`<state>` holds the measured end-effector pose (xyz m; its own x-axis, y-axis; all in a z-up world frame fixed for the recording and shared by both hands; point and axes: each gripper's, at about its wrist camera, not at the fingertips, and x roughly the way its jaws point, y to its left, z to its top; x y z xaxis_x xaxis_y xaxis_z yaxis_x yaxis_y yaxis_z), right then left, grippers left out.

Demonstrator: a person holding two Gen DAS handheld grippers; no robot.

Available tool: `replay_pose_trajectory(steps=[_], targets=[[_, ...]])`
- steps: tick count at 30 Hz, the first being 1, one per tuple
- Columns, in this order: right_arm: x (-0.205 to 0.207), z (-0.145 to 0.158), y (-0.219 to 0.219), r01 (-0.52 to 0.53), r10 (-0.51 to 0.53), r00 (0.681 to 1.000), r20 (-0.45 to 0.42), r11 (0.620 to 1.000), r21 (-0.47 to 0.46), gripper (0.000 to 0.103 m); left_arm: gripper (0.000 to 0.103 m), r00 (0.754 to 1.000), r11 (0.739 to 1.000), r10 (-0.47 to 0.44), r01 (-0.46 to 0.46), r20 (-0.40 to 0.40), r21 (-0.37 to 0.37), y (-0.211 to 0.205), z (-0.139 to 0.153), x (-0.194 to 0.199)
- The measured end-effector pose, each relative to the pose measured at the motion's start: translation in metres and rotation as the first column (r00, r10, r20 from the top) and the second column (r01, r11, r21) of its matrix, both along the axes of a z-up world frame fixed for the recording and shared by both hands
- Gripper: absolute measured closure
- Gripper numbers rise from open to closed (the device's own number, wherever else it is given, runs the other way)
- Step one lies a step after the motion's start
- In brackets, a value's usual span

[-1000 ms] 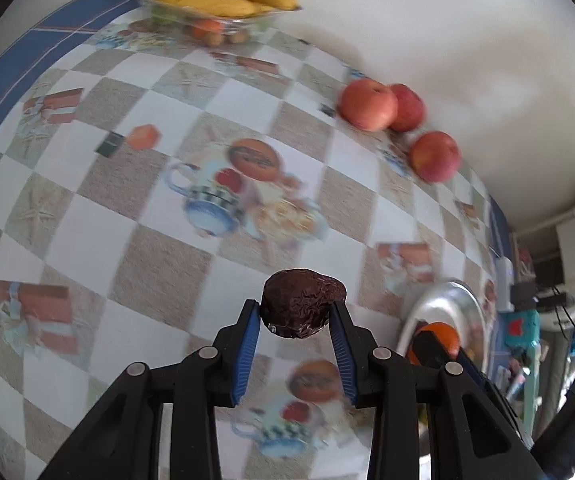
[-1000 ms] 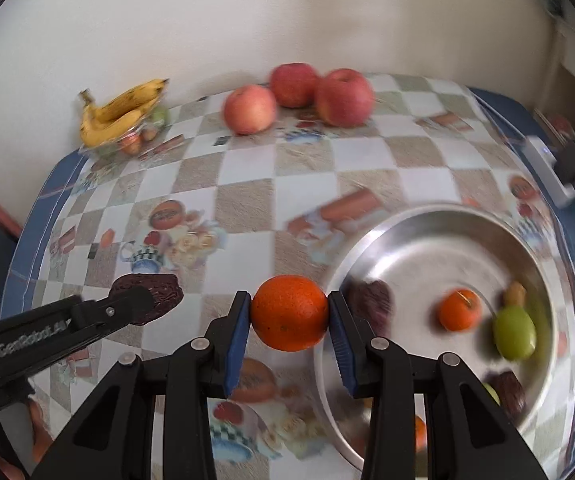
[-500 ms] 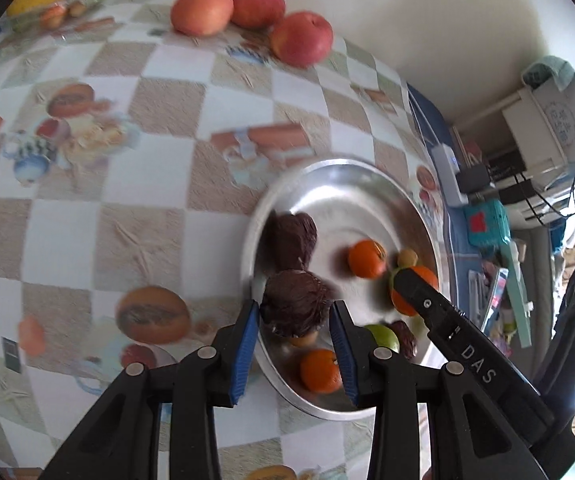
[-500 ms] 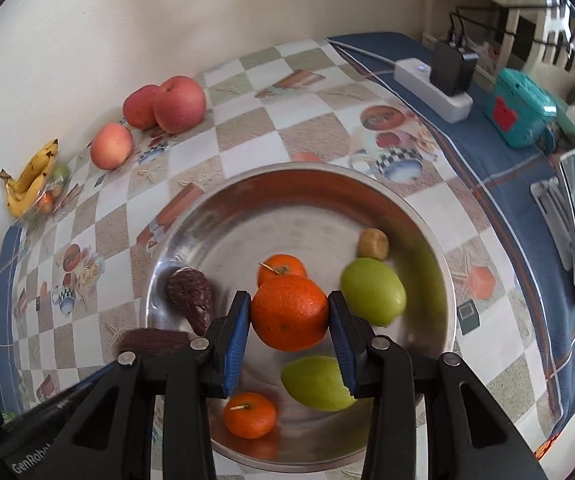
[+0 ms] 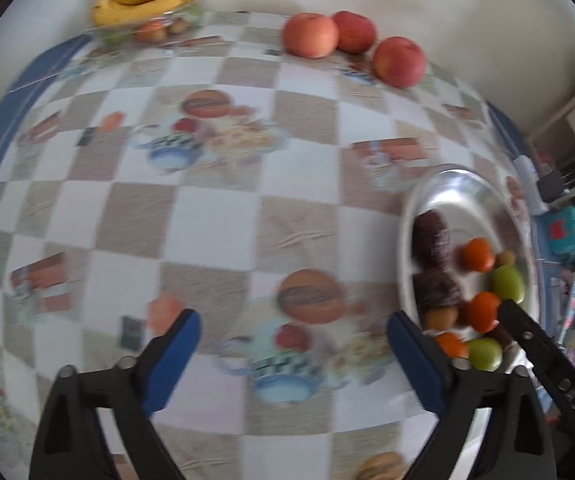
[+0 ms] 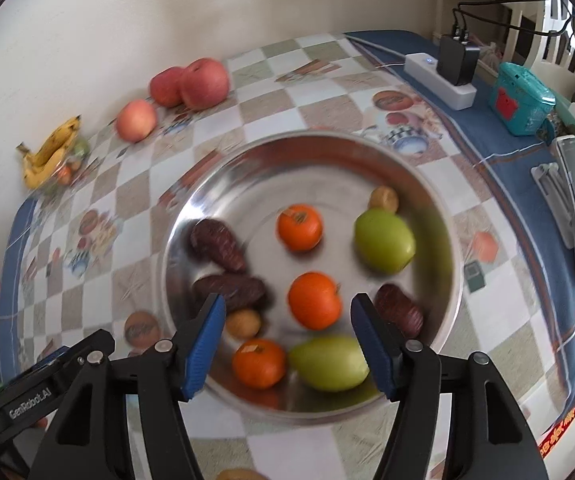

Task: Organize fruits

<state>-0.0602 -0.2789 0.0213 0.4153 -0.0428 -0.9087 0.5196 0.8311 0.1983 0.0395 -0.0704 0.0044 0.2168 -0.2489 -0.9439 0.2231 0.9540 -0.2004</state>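
Both your grippers hang with jaws spread wide and nothing between them: the left gripper over the checked tablecloth just beside the steel bowl, the right gripper directly above it. The bowl already holds three oranges, two green fruits, dark wrinkled fruits and small brown ones. Away from the bowl, against the wall, sit three apples and, farther still, a bunch of bananas on a clear tray. I judge the apples come next; they are round, so close squarely across the middle and lower each onto bare metal. Beyond the bowl's far side, a white power strip and a teal box lie on the blue border; steer clear.
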Motion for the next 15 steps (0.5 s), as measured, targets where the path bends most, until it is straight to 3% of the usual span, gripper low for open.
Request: replay_pose_trajectory(steps=[2, 6, 7, 8, 15], targets=[[-0.004, 0.002, 0.010, -0.018, 0.018, 1.000, 0.003, 1.000, -0.010, 0.025, 0.002, 1.000, 1.000, 0.009, -0.009, 0.002, -0.007, 0.014, 0.001, -0.004], [-0.013, 0.009, 0.028, -0.057, 0.059, 0.998, 0.029, 0.997, -0.053, 0.021, 0.000, 0.998, 0.999, 0.004, -0.006, 0.065, 0.034, 0.027, 0.011, -0.017], [-0.015, 0.011, 0.031, -0.060, 0.062, 0.998, 0.033, 0.996, -0.061, 0.017, 0.000, 0.997, 0.998, -0.006, 0.002, 0.083, 0.056, 0.028, 0.013, -0.021], [-0.018, 0.012, 0.034, -0.061, 0.064, 0.997, 0.039, 0.996, -0.068, 0.005, 0.000, 0.995, 0.997, -0.017, 0.010, 0.097, 0.073, 0.028, 0.014, -0.024], [-0.027, 0.021, 0.042, -0.070, 0.076, 0.994, 0.073, 0.994, -0.086, 0.003, 0.000, 0.989, 0.997, -0.005, -0.006, 0.148, 0.072, 0.049, 0.026, -0.036]])
